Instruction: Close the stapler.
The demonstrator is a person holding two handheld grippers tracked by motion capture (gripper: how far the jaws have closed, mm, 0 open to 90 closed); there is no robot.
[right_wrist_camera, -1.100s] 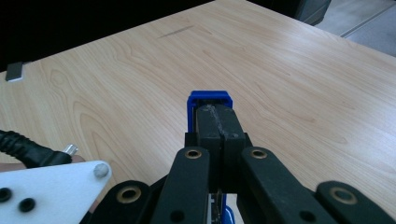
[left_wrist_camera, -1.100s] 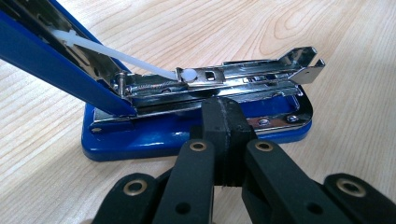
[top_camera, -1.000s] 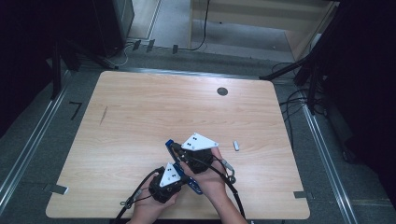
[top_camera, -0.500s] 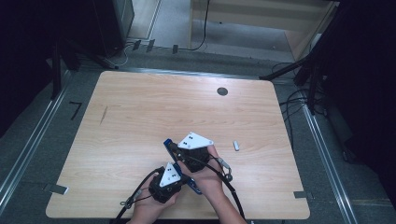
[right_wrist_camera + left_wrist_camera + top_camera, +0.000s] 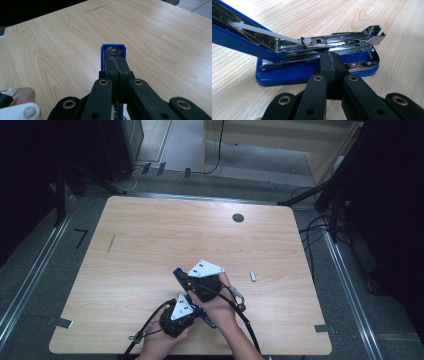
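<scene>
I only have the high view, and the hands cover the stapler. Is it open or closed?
Observer: Open. In the left gripper view the blue lid is swung up off the chrome magazine, leaving the white pusher rod bare.
Operator: Are the left gripper's jaws around anything?
Observer: No. The left gripper is shut, with its tips right at the magazine's side, above the blue base.
Operator: And the right one?
Observer: The right gripper is shut too. It lies along a blue stapler part whose end shows just past the tips.
</scene>
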